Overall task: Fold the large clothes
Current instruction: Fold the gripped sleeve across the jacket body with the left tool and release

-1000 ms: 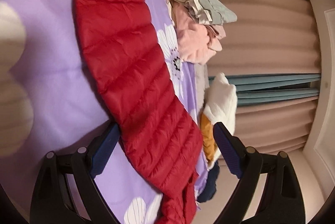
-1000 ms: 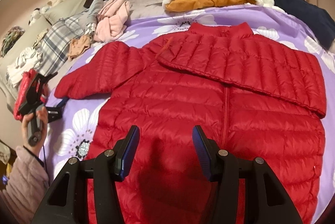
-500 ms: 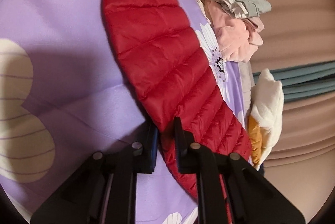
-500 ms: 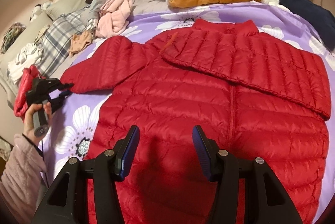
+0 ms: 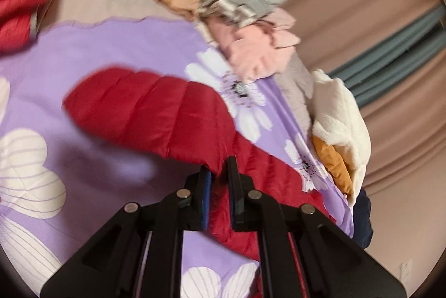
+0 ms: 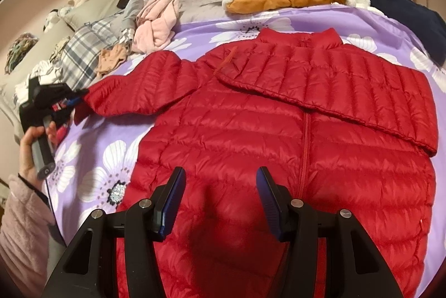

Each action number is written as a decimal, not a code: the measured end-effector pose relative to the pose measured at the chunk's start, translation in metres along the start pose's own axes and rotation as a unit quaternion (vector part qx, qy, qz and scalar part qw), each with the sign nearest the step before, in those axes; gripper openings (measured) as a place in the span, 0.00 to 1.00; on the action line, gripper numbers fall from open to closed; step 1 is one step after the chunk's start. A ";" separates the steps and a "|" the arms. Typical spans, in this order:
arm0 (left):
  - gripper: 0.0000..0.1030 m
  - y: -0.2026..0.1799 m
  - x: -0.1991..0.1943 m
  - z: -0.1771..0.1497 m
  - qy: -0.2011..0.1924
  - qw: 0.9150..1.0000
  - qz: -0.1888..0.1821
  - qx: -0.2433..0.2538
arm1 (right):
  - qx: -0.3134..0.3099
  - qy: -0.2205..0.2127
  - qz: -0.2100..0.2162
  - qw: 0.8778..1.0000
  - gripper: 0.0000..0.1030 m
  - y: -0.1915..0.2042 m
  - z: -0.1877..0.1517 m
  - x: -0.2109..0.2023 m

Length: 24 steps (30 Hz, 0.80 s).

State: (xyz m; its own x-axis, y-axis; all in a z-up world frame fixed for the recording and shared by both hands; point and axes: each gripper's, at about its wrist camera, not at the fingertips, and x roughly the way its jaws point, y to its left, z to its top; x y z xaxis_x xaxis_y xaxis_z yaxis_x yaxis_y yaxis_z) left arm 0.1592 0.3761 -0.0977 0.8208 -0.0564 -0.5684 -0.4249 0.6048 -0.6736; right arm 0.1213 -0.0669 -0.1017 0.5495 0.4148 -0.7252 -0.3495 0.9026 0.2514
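Red puffer jacket (image 6: 292, 136) flat on bed (image 6: 195, 33), one sleeve folded across chest. Left tongs (image 5: 220, 181) pinch other sleeve (image 5: 156, 108); right tongs (image 6: 220, 186) spread above hem, empty. Risk: slick quilted fabric slips out; sleeve drags body askew.

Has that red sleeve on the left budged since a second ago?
Yes. The sleeve, pinched by the left gripper, has lifted at its cuff and swung toward the pink clothes, away from the white flower print below it.
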 end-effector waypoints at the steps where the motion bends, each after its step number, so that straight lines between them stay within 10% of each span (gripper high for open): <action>1: 0.07 -0.007 -0.002 0.000 -0.004 1.000 0.000 0.010 | 0.001 -0.001 0.000 1.000 0.51 -0.001 0.000 -0.001; 24: 0.07 -0.159 -0.007 -0.076 -0.005 0.968 -0.005 0.250 | 0.048 -0.032 0.004 0.998 0.51 -0.040 -0.007 -0.031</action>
State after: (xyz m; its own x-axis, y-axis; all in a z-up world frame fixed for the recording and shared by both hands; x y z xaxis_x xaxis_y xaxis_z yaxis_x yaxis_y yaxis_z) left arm 0.1919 0.2196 -0.0229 0.8289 -0.0568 -0.5565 -0.1814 0.9138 -0.3634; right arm 0.1126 -0.1170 -0.0939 0.5954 0.4255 -0.6815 -0.2805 0.9050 0.3199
